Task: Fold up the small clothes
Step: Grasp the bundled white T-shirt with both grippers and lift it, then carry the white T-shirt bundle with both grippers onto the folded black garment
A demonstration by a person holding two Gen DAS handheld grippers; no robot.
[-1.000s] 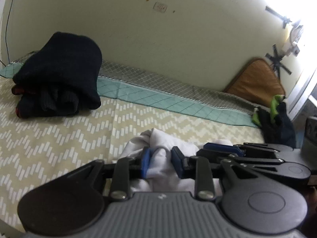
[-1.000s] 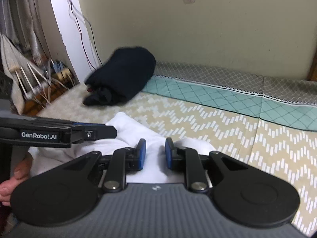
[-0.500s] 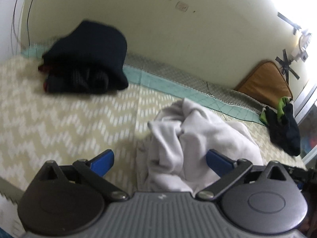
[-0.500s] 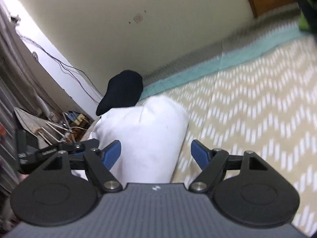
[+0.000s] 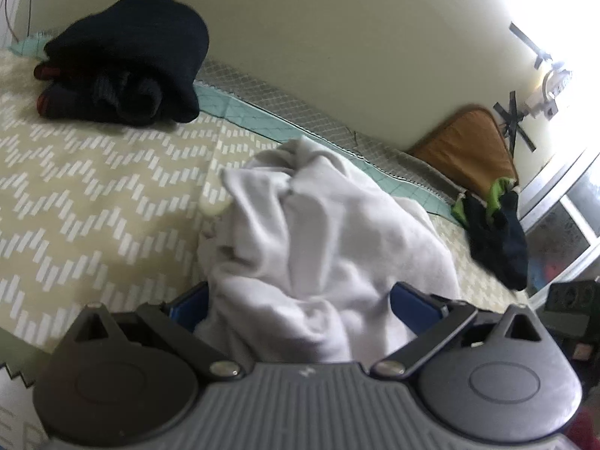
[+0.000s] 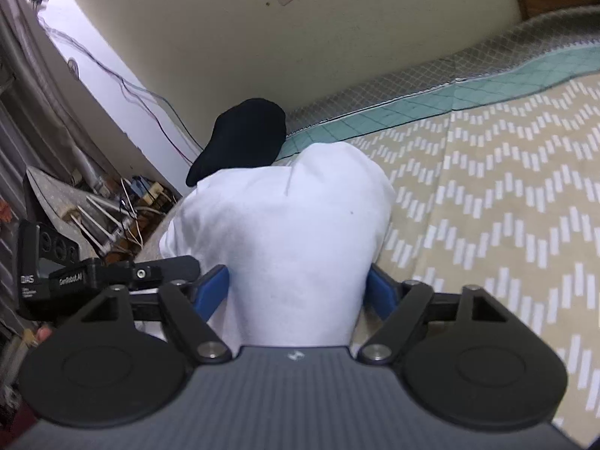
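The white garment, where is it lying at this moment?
In both wrist views the white garment lies bunched on the zigzag bedspread, between the open fingers of each hand-held gripper, nearer than the dark folded pile by the wall.

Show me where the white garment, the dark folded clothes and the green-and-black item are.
white garment [image 5: 330, 247]: left wrist view, crumpled middle.
dark folded clothes [image 5: 127, 56]: left wrist view, top layer.
green-and-black item [image 5: 495, 232]: left wrist view, dark body.

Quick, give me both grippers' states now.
Left gripper: open, jaws spread around the white garment, not clamping it.
Right gripper: open, jaws either side of it.
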